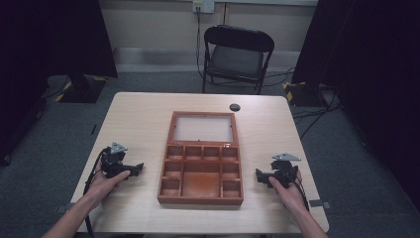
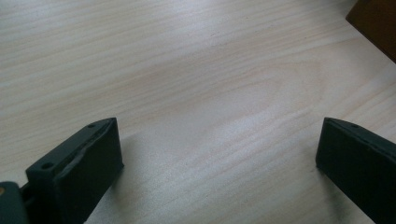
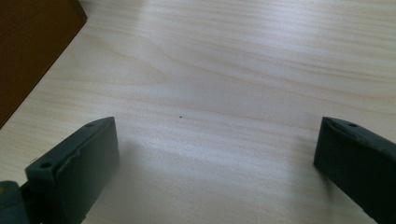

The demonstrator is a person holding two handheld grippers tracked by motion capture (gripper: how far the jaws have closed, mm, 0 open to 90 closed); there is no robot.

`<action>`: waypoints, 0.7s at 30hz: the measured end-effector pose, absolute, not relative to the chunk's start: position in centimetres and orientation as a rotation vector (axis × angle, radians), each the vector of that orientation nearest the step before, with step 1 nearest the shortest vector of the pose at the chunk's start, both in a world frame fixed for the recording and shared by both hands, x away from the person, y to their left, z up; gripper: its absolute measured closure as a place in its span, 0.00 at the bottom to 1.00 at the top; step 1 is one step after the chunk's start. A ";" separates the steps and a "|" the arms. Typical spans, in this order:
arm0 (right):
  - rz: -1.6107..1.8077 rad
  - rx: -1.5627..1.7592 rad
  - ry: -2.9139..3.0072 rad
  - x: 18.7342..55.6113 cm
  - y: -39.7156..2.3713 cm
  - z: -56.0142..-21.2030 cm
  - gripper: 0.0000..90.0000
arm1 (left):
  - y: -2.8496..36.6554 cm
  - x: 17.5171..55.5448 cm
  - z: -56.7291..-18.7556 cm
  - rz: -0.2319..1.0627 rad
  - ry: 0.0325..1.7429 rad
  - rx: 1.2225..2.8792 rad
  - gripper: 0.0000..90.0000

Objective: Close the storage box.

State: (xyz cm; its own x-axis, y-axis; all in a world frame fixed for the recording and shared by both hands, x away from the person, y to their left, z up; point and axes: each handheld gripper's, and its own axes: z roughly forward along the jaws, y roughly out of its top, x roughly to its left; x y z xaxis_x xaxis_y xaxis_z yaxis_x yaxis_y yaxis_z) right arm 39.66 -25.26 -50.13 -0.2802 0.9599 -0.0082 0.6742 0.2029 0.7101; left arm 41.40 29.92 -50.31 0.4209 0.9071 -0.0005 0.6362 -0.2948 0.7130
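We are resting both grippers, left and right, jaws spread and empty, flanking the open wooden box, likely awaiting a start.

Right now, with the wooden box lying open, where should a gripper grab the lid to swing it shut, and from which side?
Probably the lid's far frame rail, reached from the far side. The lid lies flat on the table, hinged along the wooden box's far edge, so that rail is its free end. Its centre is a clear panel, a poor hold. Both the left gripper and right gripper are open, beside the box.
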 end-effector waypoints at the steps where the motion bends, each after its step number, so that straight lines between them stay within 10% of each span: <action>1: 0.838 1.517 2.030 39.7 -25.3 -50.1 0.00 | 29.9 41.4 -50.3 0.543 1.301 2.036 0.00; 14: 0.812 1.514 2.097 39.7 -25.4 -49.7 0.00 | 30.1 41.4 -49.8 0.523 1.315 2.038 0.09; 21: 0.785 1.560 2.082 39.9 -25.9 -49.0 0.16 | 29.8 41.8 -49.3 0.502 1.301 2.057 0.18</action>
